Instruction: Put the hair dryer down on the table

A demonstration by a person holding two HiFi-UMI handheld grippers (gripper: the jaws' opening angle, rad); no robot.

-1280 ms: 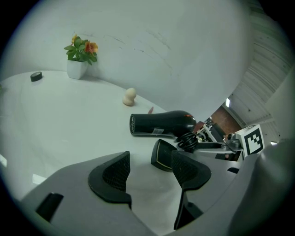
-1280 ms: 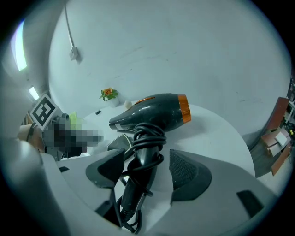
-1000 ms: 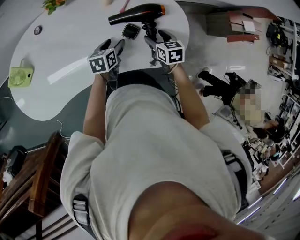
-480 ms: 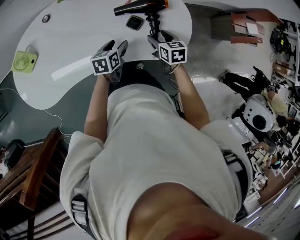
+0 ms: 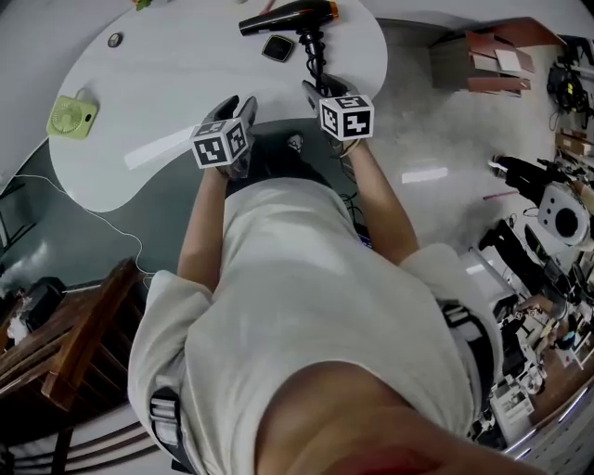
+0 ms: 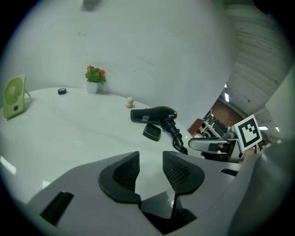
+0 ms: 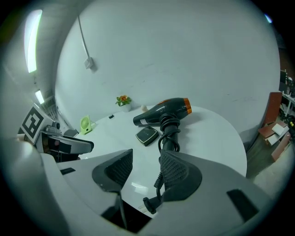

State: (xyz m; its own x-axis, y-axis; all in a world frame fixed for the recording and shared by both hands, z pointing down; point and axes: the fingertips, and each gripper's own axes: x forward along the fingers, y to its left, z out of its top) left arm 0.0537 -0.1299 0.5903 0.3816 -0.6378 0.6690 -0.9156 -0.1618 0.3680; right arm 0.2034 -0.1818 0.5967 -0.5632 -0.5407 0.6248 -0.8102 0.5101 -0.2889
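Hair dryer [image 5: 288, 17] lies on its side at the far end of the table [image 5: 186, 83], apparently set down. Left gripper [image 6: 148, 173] and right gripper [image 7: 143, 173] hover at the near edge, jaws apart, holding nothing.

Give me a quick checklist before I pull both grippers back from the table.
1. Hair dryer lies on the table: ok.
2. Left gripper jaws apart, nothing between them: ok.
3. Right gripper jaws apart, off the dryer: ok.
4. Cord clear of the right gripper: cannot tell; it runs close beside one jaw.
5. Plug fully on the table: cannot tell; it sits at the edge.
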